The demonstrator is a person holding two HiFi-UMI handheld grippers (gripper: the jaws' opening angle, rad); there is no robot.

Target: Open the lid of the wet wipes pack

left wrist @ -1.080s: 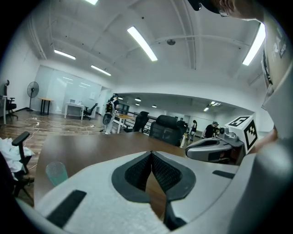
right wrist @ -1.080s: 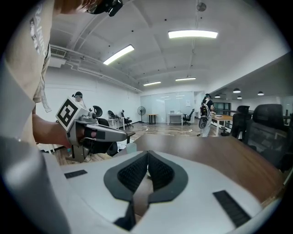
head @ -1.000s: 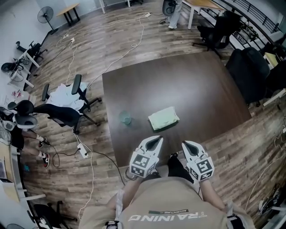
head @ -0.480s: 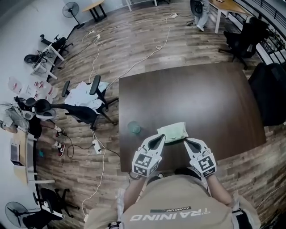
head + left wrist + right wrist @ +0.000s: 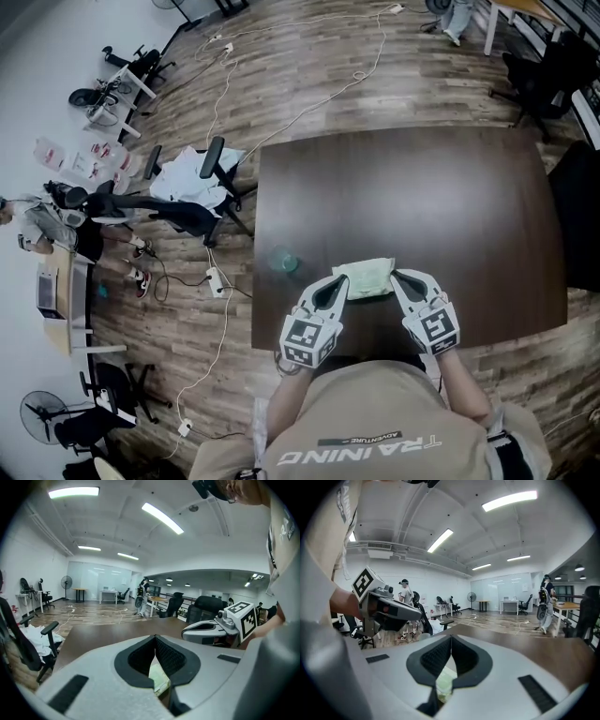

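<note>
Wet wipes pack [image 5: 366, 278]: pale green, flat on dark table [image 5: 403, 178], toward its 6 o'clock edge. Left gripper [image 5: 340, 281]: jaws together, tip at pack's 9 o'clock. Right gripper [image 5: 397, 276]: jaws together, at 3 o'clock (contact unclear).

Left gripper [image 5: 155, 637]: grey jaws, black ribbed pads, tips touching. Through the opening under the tips shows a pale green soft wet wipes pack [image 5: 158, 680], lying on the dark brown table [image 5: 105, 637]. Right gripper [image 5: 187, 631] with its marker cube [image 5: 242, 618] sits near the table's right edge.
</note>
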